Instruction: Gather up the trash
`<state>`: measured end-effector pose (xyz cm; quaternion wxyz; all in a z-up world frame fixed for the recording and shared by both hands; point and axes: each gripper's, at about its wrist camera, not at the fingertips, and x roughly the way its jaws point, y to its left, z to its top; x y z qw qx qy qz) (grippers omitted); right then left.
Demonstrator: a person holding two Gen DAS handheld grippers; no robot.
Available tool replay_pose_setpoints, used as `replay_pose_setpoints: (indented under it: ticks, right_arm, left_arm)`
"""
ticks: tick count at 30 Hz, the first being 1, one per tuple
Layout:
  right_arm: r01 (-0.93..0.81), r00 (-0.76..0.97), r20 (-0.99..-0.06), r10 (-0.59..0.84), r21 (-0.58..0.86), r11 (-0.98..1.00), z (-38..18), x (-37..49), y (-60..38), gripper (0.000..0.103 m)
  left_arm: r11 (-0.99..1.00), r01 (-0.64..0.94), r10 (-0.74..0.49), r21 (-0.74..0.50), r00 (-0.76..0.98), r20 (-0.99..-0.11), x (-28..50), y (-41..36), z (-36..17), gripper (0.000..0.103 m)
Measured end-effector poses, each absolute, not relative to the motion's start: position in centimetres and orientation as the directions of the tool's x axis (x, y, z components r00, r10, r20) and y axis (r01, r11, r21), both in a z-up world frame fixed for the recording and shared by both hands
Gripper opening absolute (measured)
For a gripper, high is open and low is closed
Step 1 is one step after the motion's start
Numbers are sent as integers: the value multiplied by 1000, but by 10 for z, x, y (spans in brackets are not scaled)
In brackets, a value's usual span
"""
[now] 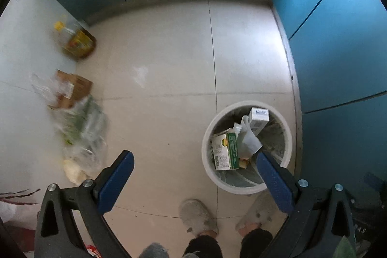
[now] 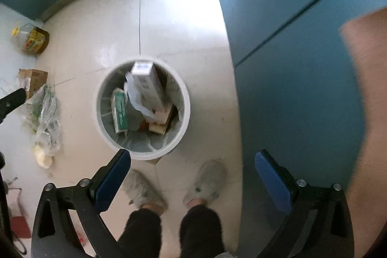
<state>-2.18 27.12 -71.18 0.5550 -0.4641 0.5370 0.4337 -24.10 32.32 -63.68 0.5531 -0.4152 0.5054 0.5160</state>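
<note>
Both claws wide apart and empty, left claw (image 1: 194,161), right claw (image 2: 192,160), white bin (image 2: 102,98) with cartons (image 2: 147,84) at 11 o'clock

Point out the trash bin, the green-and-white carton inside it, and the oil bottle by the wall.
trash bin (image 2: 186,98): right wrist view, on its white rim.
green-and-white carton (image 1: 226,151): left wrist view, on its upper face.
oil bottle (image 2: 32,38): right wrist view, on its yellow label.
</note>
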Motion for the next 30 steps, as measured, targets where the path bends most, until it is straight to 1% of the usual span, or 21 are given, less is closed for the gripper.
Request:
replay_pose_setpoints:
  ticks: [6, 8, 12, 15, 17, 21, 24, 27, 30]
  right_arm:
    - [-984, 43, -996, 74, -29, 175, -602, -41, 262, 103]
    - [-985, 32, -993, 112, -12, 172, -552, -38, 254, 103]
    - [-987, 20, -982, 186, 10, 159, -458, -36, 241, 103]
    - [-991, 7, -967, 254, 28, 134, -370, -33, 229, 103]
    - [-992, 6, -956, 294, 31, 122, -323, -33, 221, 103]
    - [-993, 6, -923, 385, 42, 115, -230, -30, 204, 103]
    - [-992, 1, -894, 447, 54, 110, -173, -28, 191, 103]
    - [-991, -27, -873, 487, 87, 101, -132, -25, 181, 103]
    - [-988, -67, -863, 501, 128, 89, -104, -26, 173, 103]
  left_arm:
    - [106, -994, 197, 8, 13, -980, -244, 297, -538, 103]
    - [104, -995, 213, -13, 35, -976, -238, 290, -501, 103]
    - [123, -992, 273, -41, 73, -959, -234, 270, -410, 103]
    - [138, -989, 307, -50, 91, -947, -232, 258, -355, 103]
    - [151, -986, 332, -66, 113, -937, -231, 249, -313, 103]
    - [171, -982, 391, -76, 138, -910, -226, 233, -250, 103]
    - [178, -979, 415, -102, 169, -894, -225, 223, -212, 103]
    - [197, -972, 435, -132, 207, -877, -221, 212, -178, 103]
    - [206, -962, 421, -181, 254, -871, -218, 202, -154, 103]
